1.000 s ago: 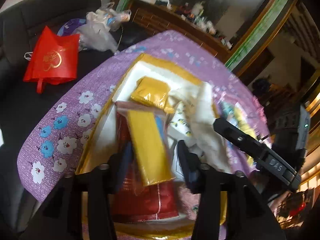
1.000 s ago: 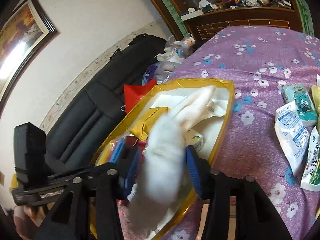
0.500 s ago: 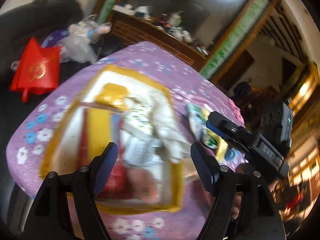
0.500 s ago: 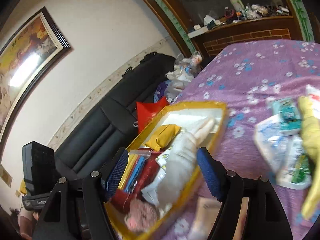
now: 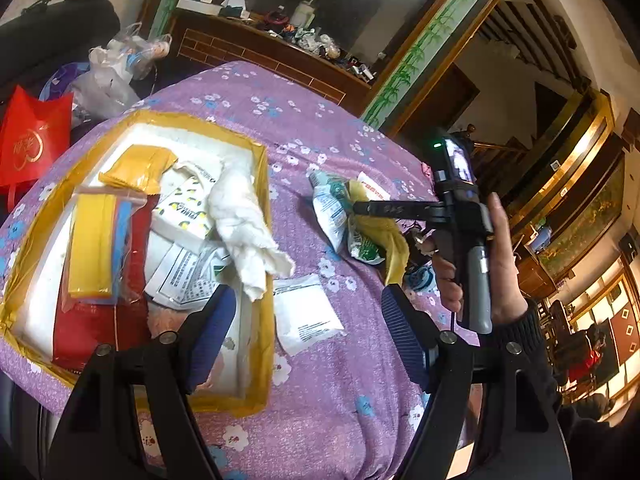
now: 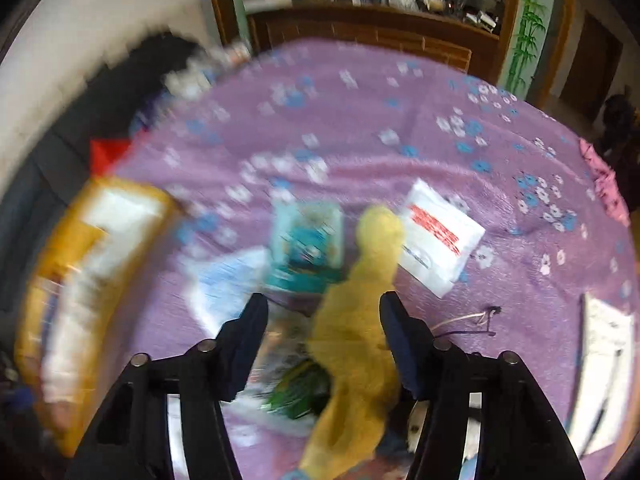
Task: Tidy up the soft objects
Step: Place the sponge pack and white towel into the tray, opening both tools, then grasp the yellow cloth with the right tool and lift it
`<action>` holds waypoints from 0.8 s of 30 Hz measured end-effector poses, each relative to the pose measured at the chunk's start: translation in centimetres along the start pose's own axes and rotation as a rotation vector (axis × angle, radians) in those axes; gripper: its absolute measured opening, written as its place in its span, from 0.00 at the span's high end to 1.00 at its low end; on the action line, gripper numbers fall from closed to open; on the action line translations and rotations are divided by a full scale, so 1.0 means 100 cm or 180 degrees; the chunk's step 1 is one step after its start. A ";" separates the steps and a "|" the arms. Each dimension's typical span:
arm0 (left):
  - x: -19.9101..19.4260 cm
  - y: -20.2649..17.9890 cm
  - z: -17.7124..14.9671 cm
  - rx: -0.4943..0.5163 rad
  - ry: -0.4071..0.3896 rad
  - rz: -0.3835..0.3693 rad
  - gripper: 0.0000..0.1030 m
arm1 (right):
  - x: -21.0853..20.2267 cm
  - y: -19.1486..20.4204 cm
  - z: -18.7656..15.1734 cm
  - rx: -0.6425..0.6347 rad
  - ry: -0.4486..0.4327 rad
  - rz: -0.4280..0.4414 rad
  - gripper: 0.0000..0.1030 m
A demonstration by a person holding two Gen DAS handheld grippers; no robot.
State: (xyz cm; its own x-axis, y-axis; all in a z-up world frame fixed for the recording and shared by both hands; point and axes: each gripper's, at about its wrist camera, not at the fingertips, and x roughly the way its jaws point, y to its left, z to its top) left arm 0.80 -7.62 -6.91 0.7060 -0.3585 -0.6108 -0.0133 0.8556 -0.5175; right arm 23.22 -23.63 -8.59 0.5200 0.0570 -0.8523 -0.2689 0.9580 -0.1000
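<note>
A yellow-rimmed white box (image 5: 262, 240) lies on the purple flowered cloth (image 5: 340, 380) and holds soft packets: a yellow pouch (image 5: 136, 170), a yellow-and-blue pack (image 5: 92, 248), a red bag (image 5: 92, 328). A white towel (image 5: 244, 224) drapes over the box's right rim. My left gripper (image 5: 308, 332) is open and empty above a white sachet (image 5: 306, 318). My right gripper (image 6: 324, 332) is open over a yellow cloth (image 6: 360, 320) and a teal packet (image 6: 308, 244); it also shows in the left wrist view (image 5: 360, 208).
Beside the yellow cloth lie a white packet with red print (image 6: 440, 236), a green-and-white packet (image 5: 362, 246) and another white sachet (image 6: 604, 364). A red bag (image 5: 32, 144) and plastic bags (image 5: 116, 76) sit on the black sofa at left. A wooden sideboard (image 5: 280, 60) stands behind.
My right gripper let go of the white towel, which now hangs over the box rim, and swung right over the yellow cloth. My left gripper opened wide and moved right, off the box.
</note>
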 end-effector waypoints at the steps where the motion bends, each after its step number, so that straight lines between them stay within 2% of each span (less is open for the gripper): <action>1: -0.001 0.001 -0.002 0.0008 0.0008 0.0003 0.27 | 0.006 0.005 0.002 -0.0019 0.0025 -0.0079 0.54; 2: -0.001 0.000 -0.002 0.0009 0.0010 0.0005 0.27 | 0.012 0.008 0.006 -0.0040 0.0036 -0.0169 0.54; 4: 0.000 0.001 -0.003 -0.0002 0.0025 -0.0009 0.27 | 0.022 0.014 0.006 -0.0139 0.0062 -0.0433 0.62; 5: 0.001 0.001 -0.003 -0.0007 0.0036 -0.0015 0.27 | 0.023 0.017 0.008 -0.0187 0.0074 -0.0480 0.64; 8: 0.004 -0.002 -0.004 0.0025 0.0084 -0.0018 0.27 | 0.019 0.022 0.006 -0.0273 0.0037 -0.0525 0.68; 10: 0.005 -0.005 -0.005 0.0058 0.0101 -0.0015 0.27 | 0.004 0.016 0.004 -0.0228 -0.0152 -0.0445 0.68; 11: 0.006 -0.009 -0.006 0.0079 0.0112 -0.0014 0.27 | -0.012 0.011 -0.001 -0.0172 -0.0306 -0.0325 0.68; 13: 0.010 -0.015 -0.005 0.0107 0.0154 -0.0023 0.27 | -0.038 -0.003 -0.014 0.0015 -0.0713 0.0203 0.68; 14: 0.014 -0.020 -0.006 0.0122 0.0184 -0.0034 0.27 | -0.045 -0.009 -0.019 0.0080 -0.0827 0.0351 0.68; 15: 0.020 -0.027 -0.005 0.0169 0.0236 -0.0069 0.27 | -0.053 -0.021 -0.029 0.0212 -0.1045 0.0653 0.68; 18: 0.039 -0.050 0.000 0.0333 0.0342 -0.0089 0.27 | -0.056 -0.055 -0.052 0.0537 -0.1432 0.1296 0.68; 20: 0.059 -0.064 0.008 0.0419 0.0463 -0.0100 0.27 | -0.054 -0.075 -0.061 0.0748 -0.1555 0.1497 0.68; 24: 0.119 -0.081 0.029 0.0372 0.0760 0.0066 0.28 | -0.052 -0.123 -0.079 0.1234 -0.1832 0.1890 0.67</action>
State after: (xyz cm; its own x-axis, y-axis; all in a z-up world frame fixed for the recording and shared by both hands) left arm 11.40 -17.76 -8.20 0.5192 -0.4063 -0.7519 0.0656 0.8961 -0.4390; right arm 17.44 -37.90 -6.99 0.7353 0.6026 -0.3103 -0.3842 0.7478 0.5415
